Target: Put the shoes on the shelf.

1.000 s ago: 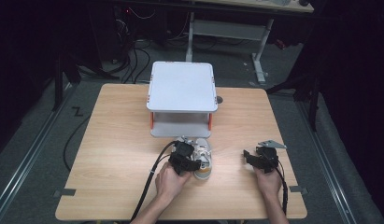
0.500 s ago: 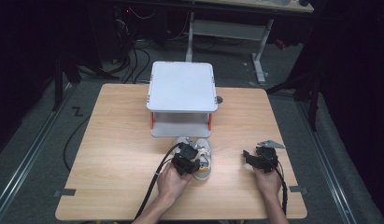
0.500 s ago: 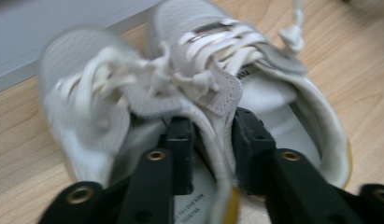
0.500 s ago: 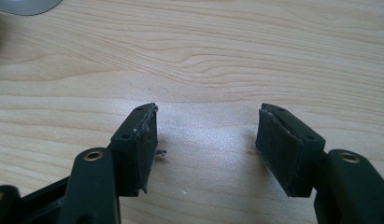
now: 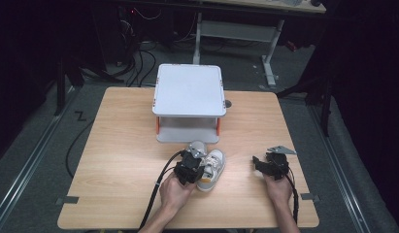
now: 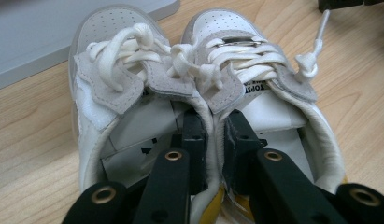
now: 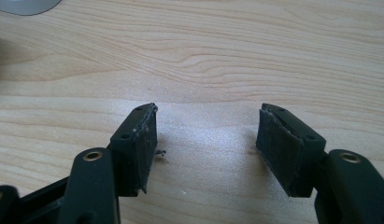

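1. Here, in the high view, your left gripper [image 5: 194, 165] sits over a pair of small white sneakers [image 5: 210, 168] that lies on the wooden table [image 5: 114, 160], just in front of the grey two-tier shelf [image 5: 189, 102]. The shoes lie close to the shelf's lower tier, likely so you can carry both there in one short move. Your right gripper [image 5: 267, 164] rests well apart to the side, touching nothing.

2. In the left gripper view, your jaws have just been closing and are now pinched together on the two inner collars of the sneakers, one jaw inside the left shoe [image 6: 119, 107], the other inside the right shoe [image 6: 269, 102]. Clamping the touching walls is what lets one tool lift both shoes as a pair. The white laces [image 6: 189, 60] are knotted across the two shoes, which helps keep them together. Paper stuffing shows inside each.

3. In the right gripper view, your right gripper [image 7: 206, 140] has its jaws standing wide apart over bare wood, with nothing between them. I judge it is simply waiting.

4. The table is pale wood grain, level and uncluttered. Around it the room is dark, with a grey floor, cables [image 5: 139, 58] behind the table, and a desk frame [image 5: 236, 29] beyond.
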Available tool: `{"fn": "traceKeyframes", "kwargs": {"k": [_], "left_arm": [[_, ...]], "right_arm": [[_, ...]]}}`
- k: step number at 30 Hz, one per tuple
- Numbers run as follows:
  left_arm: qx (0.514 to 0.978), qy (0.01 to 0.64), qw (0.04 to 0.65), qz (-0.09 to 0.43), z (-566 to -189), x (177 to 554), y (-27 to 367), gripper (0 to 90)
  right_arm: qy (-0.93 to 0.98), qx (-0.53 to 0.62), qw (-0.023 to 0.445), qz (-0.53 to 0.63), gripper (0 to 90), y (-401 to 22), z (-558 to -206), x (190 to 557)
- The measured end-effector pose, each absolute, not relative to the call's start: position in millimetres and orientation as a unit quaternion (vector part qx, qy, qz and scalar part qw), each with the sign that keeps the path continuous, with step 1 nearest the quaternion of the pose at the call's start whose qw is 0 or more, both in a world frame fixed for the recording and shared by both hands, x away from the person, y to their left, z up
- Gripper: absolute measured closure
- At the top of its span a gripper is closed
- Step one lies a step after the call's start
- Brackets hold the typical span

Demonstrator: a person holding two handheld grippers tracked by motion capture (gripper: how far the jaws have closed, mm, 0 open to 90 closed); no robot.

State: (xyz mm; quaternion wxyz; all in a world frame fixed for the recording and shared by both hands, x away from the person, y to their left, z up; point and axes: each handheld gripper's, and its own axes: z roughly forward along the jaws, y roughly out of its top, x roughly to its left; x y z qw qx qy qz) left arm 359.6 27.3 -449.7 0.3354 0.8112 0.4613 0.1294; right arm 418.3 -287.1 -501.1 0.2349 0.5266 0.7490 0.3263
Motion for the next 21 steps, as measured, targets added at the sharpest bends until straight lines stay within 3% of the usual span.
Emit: {"fn": "traceKeyframes", "kwargs": {"k": [21], "left_arm": [[0.801,0.446,0.376,0.133,-414,358,46,81.2]], "right_arm": [[0.751,0.524,0.236,0.324,37.8,-285,-501,418]]}}
